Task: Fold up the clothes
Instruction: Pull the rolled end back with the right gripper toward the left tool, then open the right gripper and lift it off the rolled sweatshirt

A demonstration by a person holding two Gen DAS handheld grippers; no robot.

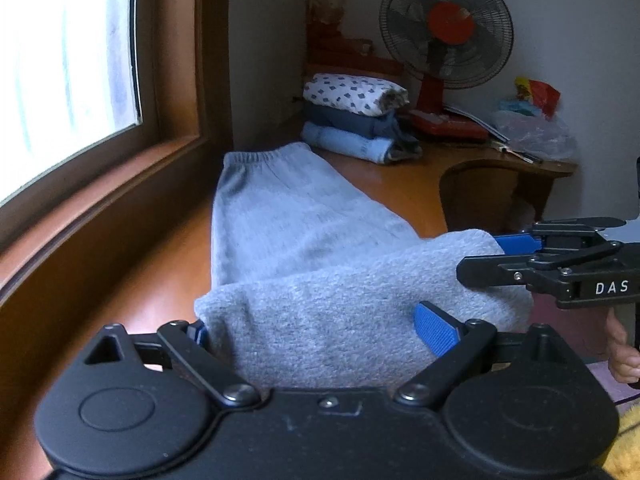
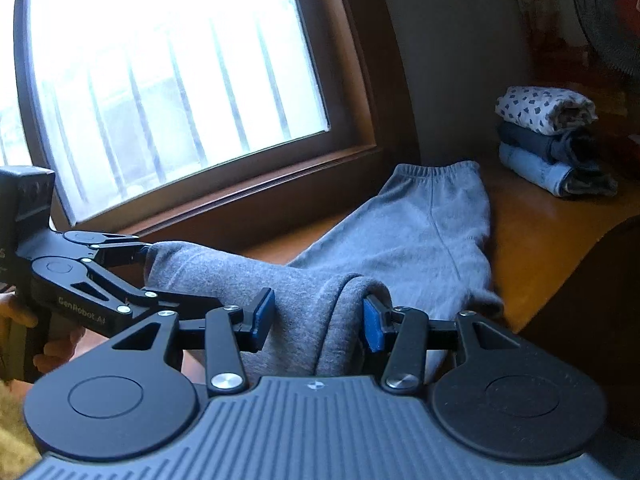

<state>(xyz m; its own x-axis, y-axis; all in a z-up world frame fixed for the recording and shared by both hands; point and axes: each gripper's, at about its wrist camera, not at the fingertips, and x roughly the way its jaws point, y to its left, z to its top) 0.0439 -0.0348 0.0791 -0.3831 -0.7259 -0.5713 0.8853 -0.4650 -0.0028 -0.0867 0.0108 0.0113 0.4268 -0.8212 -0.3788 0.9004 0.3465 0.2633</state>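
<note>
Left wrist view: black left gripper (image 1: 320, 326) fills the bottom, jaws spread wide around a thick bunch of the grey sweatpants (image 1: 280, 220); fleece fills the gap, but whether the blue pads press it I cannot tell. Bunched leg end is lifted off the wooden table (image 1: 400, 184); rest of the garment lies flat, running away to the elastic waistband at the far end. Right gripper (image 1: 514, 258) enters from the right edge, its tips at the right side of the same raised fold, part of a hand (image 1: 622, 354) below it. Far end of table: stack of folded clothes (image 1: 354, 118), patterned white on top, dark blue, then light denim. Beside it a red-based fan (image 1: 446, 26) and a plastic bag (image 1: 536, 128). Window (image 1: 68, 64) on the left with a brown frame.

Right wrist view: right gripper (image 2: 319, 316) at the bottom, jaws clenched on a doubled fold of the sweatpants (image 2: 420, 232), both blue pads against the cloth. Left gripper (image 2: 150, 270) comes in from the left on the other end of the lifted fold, a hand (image 2: 24, 320) on its handle. Waistband lies by the window sill; folded stack (image 2: 548, 140) sits well beyond it on the right.
</note>
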